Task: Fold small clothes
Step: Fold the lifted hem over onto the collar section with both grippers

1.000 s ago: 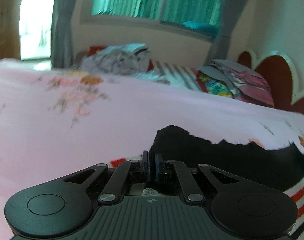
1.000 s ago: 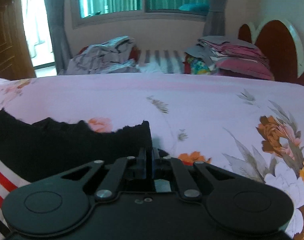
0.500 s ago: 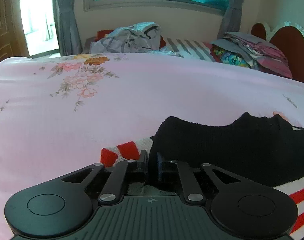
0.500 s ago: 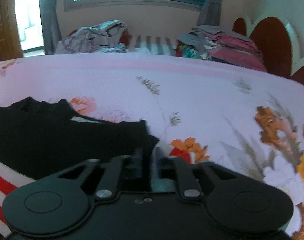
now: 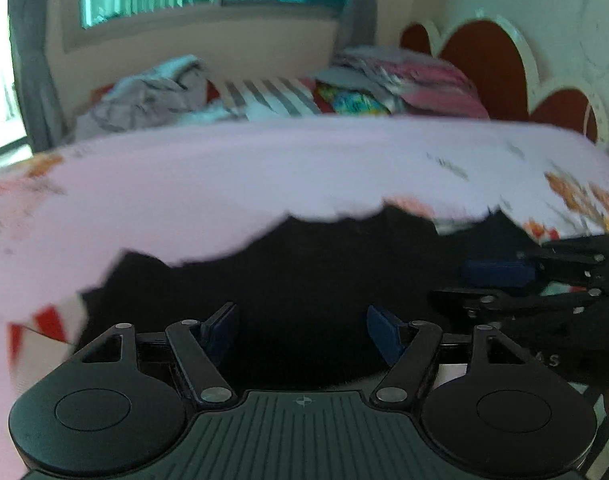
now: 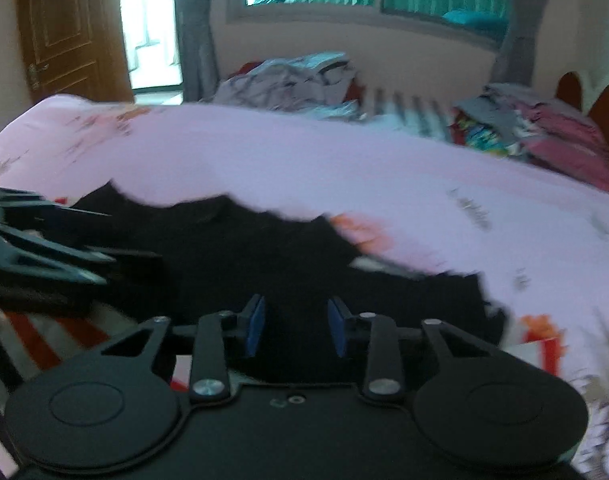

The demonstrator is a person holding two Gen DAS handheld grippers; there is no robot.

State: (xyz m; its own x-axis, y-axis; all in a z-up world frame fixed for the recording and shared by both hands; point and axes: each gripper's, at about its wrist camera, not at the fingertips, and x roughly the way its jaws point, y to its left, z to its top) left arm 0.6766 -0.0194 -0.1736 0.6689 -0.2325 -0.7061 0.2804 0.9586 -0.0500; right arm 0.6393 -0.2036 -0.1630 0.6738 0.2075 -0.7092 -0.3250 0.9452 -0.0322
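The black knitted garment with red and white striped hem (image 5: 324, 272) lies on the pink flower-printed bed (image 5: 224, 168), directly before both grippers. In the left wrist view the right gripper (image 5: 500, 284) sits at three o'clock, over the garment. At twelve o'clock, behind the bed, lie the heaped crumpled clothes (image 6: 292, 80); at two o'clock, the stacked folded laundry (image 6: 544, 136).

A: Both views smeared. The black garment (image 5: 324, 272) has a ragged, blurred far edge; its near part is hidden under the left gripper (image 5: 302, 330) body.

B: At three o'clock in the left view, the right gripper (image 5: 500, 280) is cut off by the frame edge.

A: Clothes pile (image 6: 296, 80) at twelve o'clock in the right view, too soft to sort. Striped part (image 6: 44, 336) at eight o'clock runs off the frame.

B: Bedsheet (image 6: 384, 168) flower prints: just smudges.
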